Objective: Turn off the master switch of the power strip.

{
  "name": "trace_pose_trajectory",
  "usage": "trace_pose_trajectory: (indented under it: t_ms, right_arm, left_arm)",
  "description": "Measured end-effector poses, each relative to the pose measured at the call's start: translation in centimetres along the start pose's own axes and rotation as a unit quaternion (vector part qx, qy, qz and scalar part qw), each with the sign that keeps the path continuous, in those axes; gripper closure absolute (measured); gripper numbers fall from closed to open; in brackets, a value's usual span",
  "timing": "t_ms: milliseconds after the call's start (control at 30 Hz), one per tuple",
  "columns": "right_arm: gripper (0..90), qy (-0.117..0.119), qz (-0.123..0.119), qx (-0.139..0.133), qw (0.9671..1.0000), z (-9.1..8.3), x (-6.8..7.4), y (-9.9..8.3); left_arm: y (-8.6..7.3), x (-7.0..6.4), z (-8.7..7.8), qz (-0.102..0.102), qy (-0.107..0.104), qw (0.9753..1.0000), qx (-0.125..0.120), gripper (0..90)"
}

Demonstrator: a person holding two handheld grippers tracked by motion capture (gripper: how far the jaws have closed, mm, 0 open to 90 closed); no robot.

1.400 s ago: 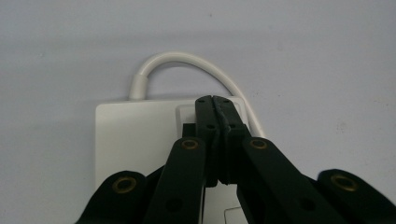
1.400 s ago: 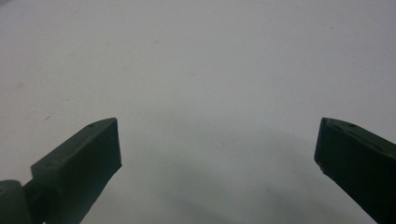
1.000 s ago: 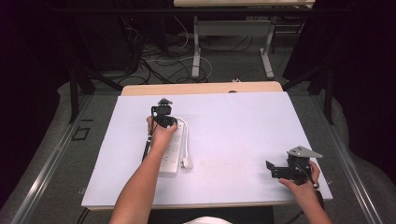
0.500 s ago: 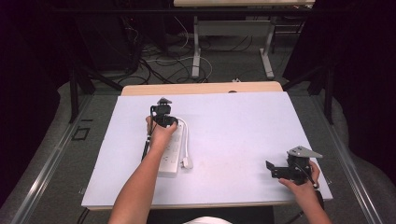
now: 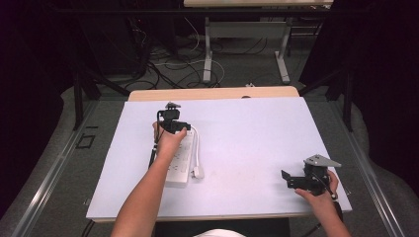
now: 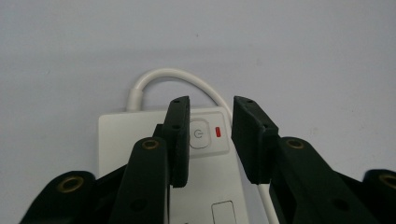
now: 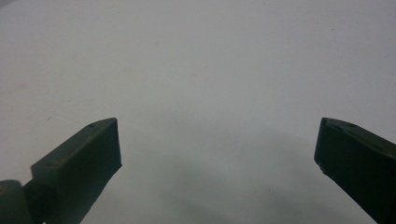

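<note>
Left hand-held gripper [image 6: 210, 135], jaws parted, partly hides the power strip [image 6: 205, 186]; right [image 7: 217, 154] wide apart.

The left forearm [image 5: 143, 197] is reaching forward, its hand [image 5: 168, 140] holding the left tongs [image 6: 210, 135] pointed downward with jaws narrowly parted. The right hand [image 5: 318, 195] is gripping the right tongs [image 5: 291, 178] low, jaws spread wide.

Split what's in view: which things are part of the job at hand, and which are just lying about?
In play:
- white power strip, red light lit beside its power button
- left tool, jaws slightly apart over that button
- strip's white cord

Idle:
- right tool, jaws wide, over bare table
- cables on the floor beyond the table
- table legs behind
</note>
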State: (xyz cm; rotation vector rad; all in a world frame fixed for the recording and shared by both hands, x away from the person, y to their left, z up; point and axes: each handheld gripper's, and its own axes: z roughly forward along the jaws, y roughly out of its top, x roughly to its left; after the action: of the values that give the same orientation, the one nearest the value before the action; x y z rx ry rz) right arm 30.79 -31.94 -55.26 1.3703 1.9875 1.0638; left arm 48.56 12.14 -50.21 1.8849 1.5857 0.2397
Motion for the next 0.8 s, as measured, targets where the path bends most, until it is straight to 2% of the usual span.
trace_pose_trajectory:
  t_ms: [233,467,500,800]
  right_arm:
    - [0.1,-0.001,0.002,0.000,1.0000,0.0,0.0,0.0]
    - [0.1,0.000,0.004,-0.001,1.0000,-0.1,0.0,0.0]
    - [0.1,0.000,0.004,-0.001,1.0000,-0.1,0.0,0.0]
    - [0.1,0.001,0.003,-0.002,1.0000,0.0,0.0,0.0]
  left_arm:
    - [0.0,-0.4,-0.4,0.020,-0.004,0.9998,-0.008,59.7]
    - [-0.1,-0.7,-0.8,0.036,-0.018,0.9990,-0.018,52.9]
    - [-0.1,-0.8,-0.9,0.041,-0.018,0.9989,-0.012,50.8]
    - [-0.4,-1.5,-1.0,0.093,-0.019,0.9952,-0.023,39.5]
